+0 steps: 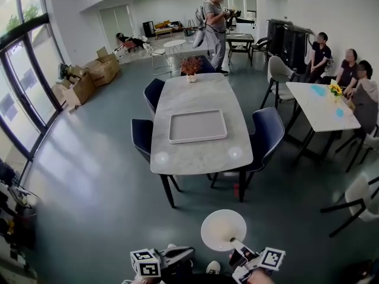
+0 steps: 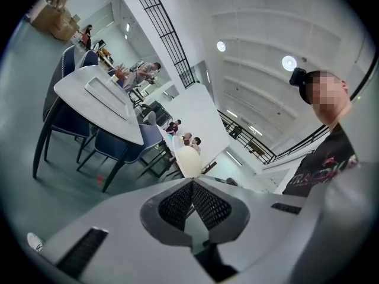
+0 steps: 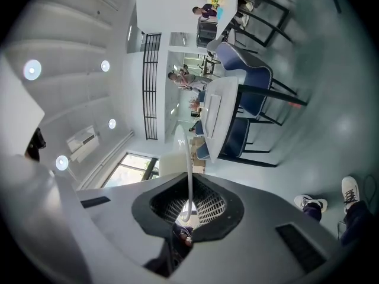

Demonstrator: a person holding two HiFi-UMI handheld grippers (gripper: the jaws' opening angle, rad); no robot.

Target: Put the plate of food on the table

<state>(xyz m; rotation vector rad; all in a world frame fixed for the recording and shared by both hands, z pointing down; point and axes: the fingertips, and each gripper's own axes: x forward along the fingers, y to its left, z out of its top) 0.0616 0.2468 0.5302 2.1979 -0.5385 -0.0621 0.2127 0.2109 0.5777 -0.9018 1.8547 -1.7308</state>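
Pinching the near rim of the plate (image 1: pixel 223 229), my right gripper (image 1: pixel 235 243) has its jaws closed on the thin white edge. In the right gripper view, the right gripper (image 3: pixel 188 209) shows the plate (image 3: pixel 189 158) edge-on, as a narrow line running straight out from between the pads. From the head view the plate is round, lies level with its cream face up, and reaches forward from the jaws toward the table (image 1: pixel 201 155). It hangs over the grey floor, well short of the table's near edge.

My left gripper (image 1: pixel 174 256) sits low beside it, and in its own view the left gripper (image 2: pixel 192 185) has its pads pressed together on nothing. The plate (image 2: pixel 188 160) shows just past its tips.

On the table lies a rectangular tray (image 1: pixel 198 126), with a potted plant (image 1: pixel 190 67) at the far end.
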